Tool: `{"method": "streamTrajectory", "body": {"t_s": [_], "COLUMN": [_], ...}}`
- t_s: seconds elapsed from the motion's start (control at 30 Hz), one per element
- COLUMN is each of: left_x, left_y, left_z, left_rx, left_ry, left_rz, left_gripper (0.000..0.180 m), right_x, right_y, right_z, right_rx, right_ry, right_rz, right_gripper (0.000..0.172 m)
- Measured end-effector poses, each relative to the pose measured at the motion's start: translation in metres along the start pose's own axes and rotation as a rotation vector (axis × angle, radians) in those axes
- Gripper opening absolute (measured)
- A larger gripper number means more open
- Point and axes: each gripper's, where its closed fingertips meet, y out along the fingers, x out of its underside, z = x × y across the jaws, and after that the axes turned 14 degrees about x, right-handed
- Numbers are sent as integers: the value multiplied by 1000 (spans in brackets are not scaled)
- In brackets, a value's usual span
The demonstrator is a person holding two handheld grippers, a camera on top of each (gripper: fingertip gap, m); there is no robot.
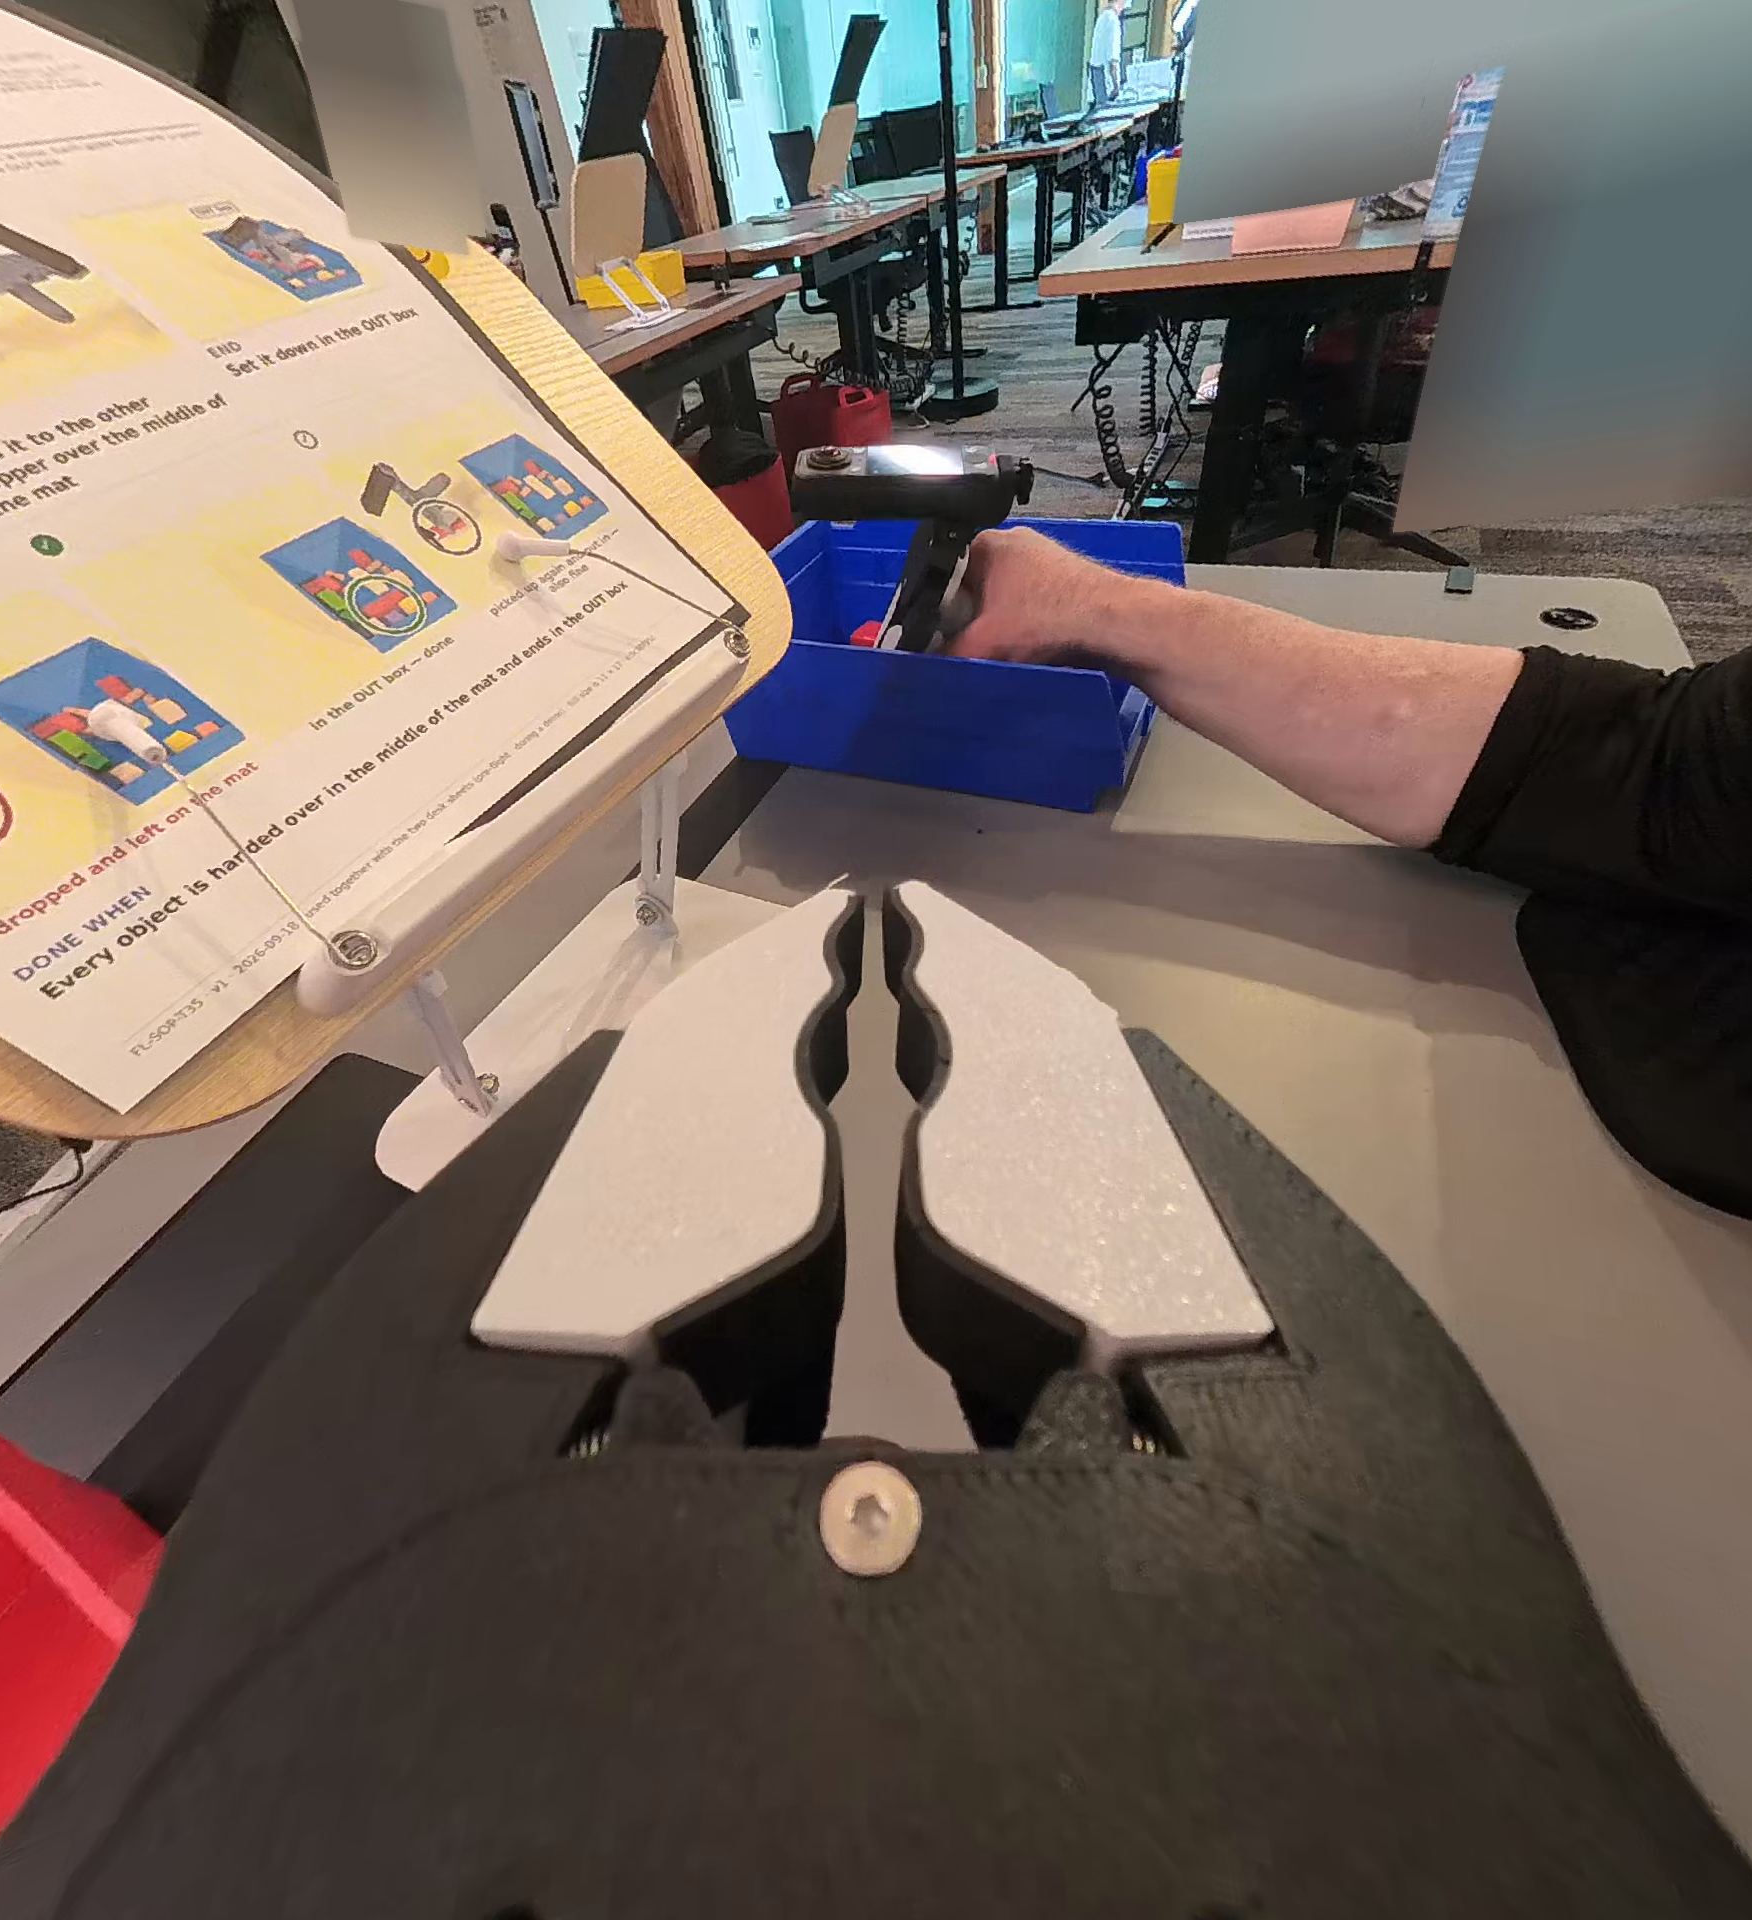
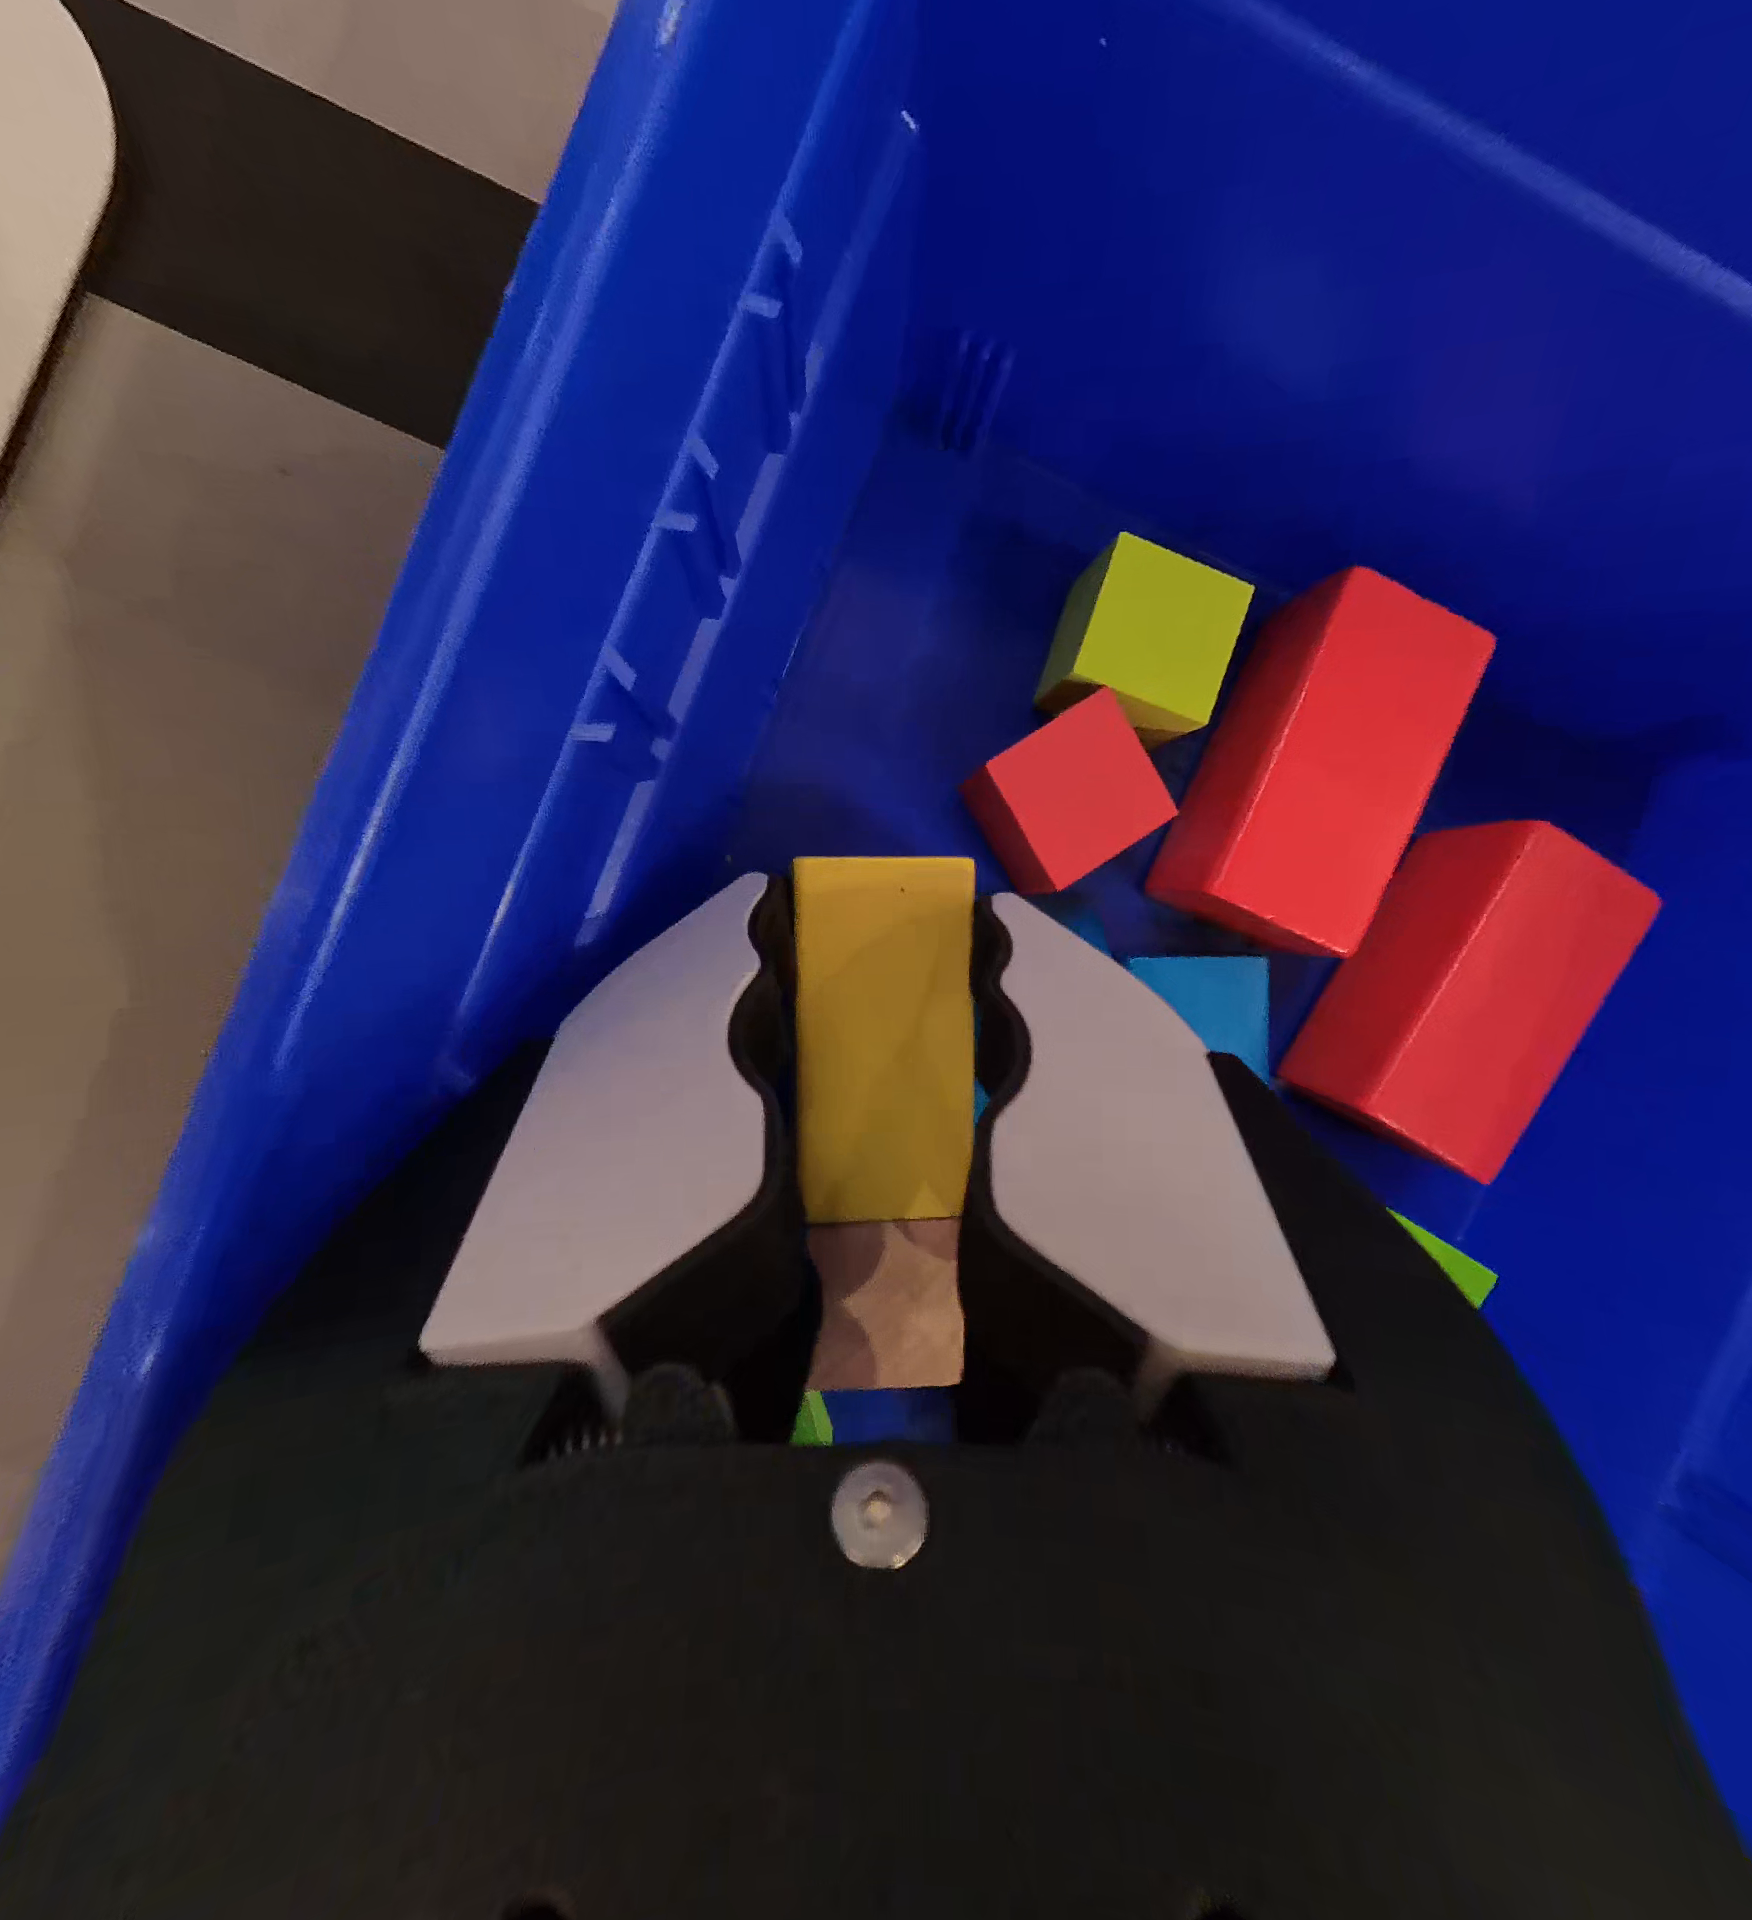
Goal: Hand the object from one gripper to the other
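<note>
Inside blue bin [image 2: 706,582], right gripper [image 2: 882,904] clamping yellow block [image 2: 882,1039].

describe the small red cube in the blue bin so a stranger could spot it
Look inside the blue bin. Near its floor's middle, the small red cube sits beside a lime-green cube. Its red neighbours are long blocks; it alone is cube-shaped.

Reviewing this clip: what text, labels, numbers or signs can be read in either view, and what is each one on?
Instruction sheet on the tilted wooden board: printed headings, captions and a footer, legible; wording not copied here.
Poster by a far desk: too small and blurred.
Blue bin wall: raised moulded marks, unreadable.
Yellow block in the right tongs: no writing.
</note>
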Motion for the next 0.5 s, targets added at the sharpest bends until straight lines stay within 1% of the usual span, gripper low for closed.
{"method": "streamTrajectory", "body": {"t_s": [0.17,0.23,0.27,0.37,0.43,0.5], "left_x": [3,6,7,20,33,52], "left_y": [-4,-12,-18,-49,-78,-112], "left_z": [-5,-9,-13,-36,-55,-73], "left_rx": [-25,-60,-85,-211,-314,-400], "left_ry": [2,5,8,5,3,-54], "left_rz": [-25,-56,-72,-187,-299,-412], "left_gripper": [9,15,18,27,30,32], "right_x": [3,3,2,0,-4,-7], "right_y": [0,-1,-4,-13,-23,-33], "right_z": [0,3,3,8,10,16], "right_rx": [8,8,-1,-9,-24,-13], "right_ry": [-18,-14,-12,0,18,24], "right_rz": [-16,-15,-9,3,26,50], "right_gripper": [32,44,45,42,44,43]}}
